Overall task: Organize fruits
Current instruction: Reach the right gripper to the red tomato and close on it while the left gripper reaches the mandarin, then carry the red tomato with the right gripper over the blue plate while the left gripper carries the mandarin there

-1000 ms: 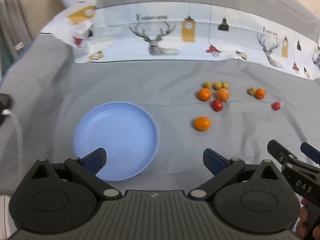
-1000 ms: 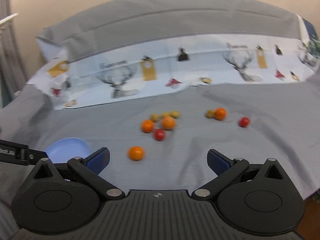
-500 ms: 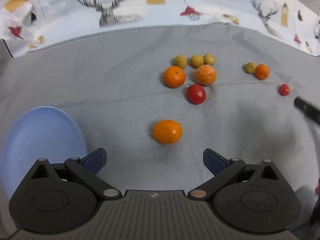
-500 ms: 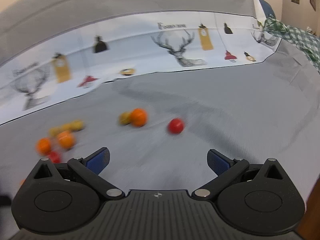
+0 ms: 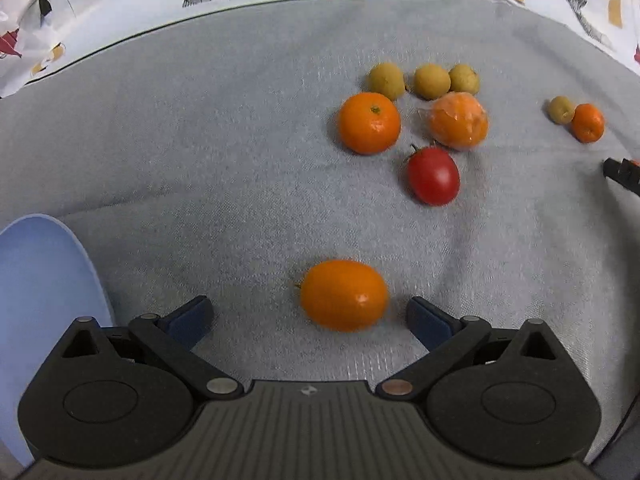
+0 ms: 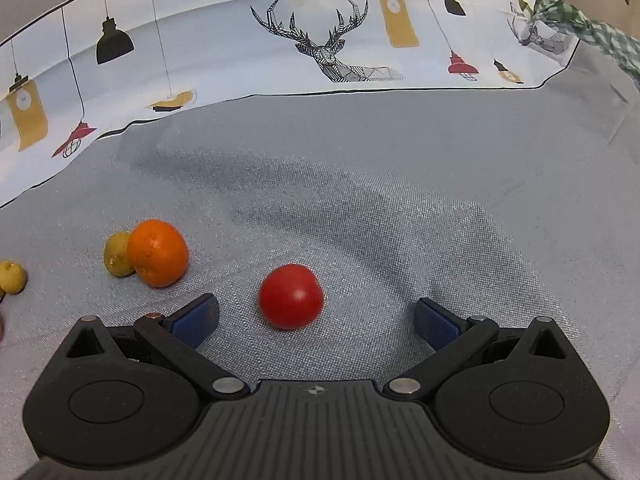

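1. Both grippers had closed in on the fruit over the past second: the oval orange fruit [image 5: 344, 295] that had sat well ahead of my left gripper [image 5: 308, 316] now lay between its spread fingers, nearer the right one, touching neither.
2. My right gripper [image 6: 316, 316] had swung away from the main cluster and now stood wide apart around a lone red tomato [image 6: 291, 296], which sat on the grey cloth [image 6: 400, 200] a little left of centre, clear of both pads.
3. From the left wrist view, the blue plate [image 5: 36, 280] showed only at the left edge, just beside my left finger.
4. Farther ahead lay a mandarin [image 5: 369, 123], a wrapped orange [image 5: 459, 120] and a second red tomato [image 5: 433, 176] close together, with three yellowish-green small fruits [image 5: 431, 81] in a row behind them.
5. Off to the right, a small orange [image 5: 587, 123] touched another green fruit [image 5: 561, 109]; the same pair appeared at the left of the right wrist view.
6. A printed deer-pattern sheet [image 6: 328, 40] bordered the far side of the cloth.
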Available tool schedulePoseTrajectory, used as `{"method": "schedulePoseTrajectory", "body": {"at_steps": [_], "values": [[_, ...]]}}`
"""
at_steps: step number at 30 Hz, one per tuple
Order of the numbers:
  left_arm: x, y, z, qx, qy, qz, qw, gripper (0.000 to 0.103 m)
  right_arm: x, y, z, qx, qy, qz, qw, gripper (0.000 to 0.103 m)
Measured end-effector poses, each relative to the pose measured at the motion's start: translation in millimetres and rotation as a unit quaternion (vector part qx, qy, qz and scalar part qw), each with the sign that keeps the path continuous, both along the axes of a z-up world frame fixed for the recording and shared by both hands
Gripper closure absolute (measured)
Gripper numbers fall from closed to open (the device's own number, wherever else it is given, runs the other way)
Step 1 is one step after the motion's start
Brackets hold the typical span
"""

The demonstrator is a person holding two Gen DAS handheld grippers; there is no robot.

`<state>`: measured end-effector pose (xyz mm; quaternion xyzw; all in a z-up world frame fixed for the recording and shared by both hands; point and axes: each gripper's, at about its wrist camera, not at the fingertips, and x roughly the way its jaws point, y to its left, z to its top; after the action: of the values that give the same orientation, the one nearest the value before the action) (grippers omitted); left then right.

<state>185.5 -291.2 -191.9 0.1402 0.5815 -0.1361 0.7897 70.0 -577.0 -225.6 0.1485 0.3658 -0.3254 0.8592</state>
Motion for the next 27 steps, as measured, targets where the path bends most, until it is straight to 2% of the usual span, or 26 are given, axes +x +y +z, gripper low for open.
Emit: {"method": "schedulePoseTrajectory", "body": {"at_steps": [1,2,3,4,6,9,12,15,21,27], "values": [[0,2,4,-0.013,0.001,-0.001,0.9999,0.018,0,0,0,0.001,-0.001,0.001,1.000,0.005],[-3,3,10,-0.023,-0.007,-0.001,0.9997,0.038,-1,1,1,0.000,-0.001,0.001,1.000,0.010],[-5,4,14,-0.031,-0.013,-0.007,0.9994,0.061,-2,3,3,-0.003,-0.005,0.001,1.000,0.026],[-6,4,17,-0.038,-0.010,-0.015,0.9991,0.060,-3,3,7,-0.006,-0.009,0.005,1.000,0.049],[-8,7,20,-0.049,-0.005,-0.013,0.9987,0.061,-3,6,11,-0.005,-0.012,0.018,1.000,0.071],[-13,12,30,-0.062,-0.015,-0.016,0.9978,0.061,0,5,17,0.000,-0.005,0.025,1.000,0.071],[-25,19,53,-0.083,-0.026,-0.025,0.9959,0.061,-9,14,33,0.000,-0.019,0.022,1.000,0.071],[-41,26,81,-0.102,-0.038,-0.032,0.9936,0.061,-26,37,62,0.004,-0.054,0.047,0.997,0.071],[-78,65,143,-0.128,-0.067,-0.024,0.9893,0.060,-61,113,119,0.006,-0.103,0.133,0.986,0.071],[-117,131,189,-0.130,-0.090,0.004,0.9873,0.060,-93,200,167,0.028,-0.137,0.222,0.965,0.071]]}}
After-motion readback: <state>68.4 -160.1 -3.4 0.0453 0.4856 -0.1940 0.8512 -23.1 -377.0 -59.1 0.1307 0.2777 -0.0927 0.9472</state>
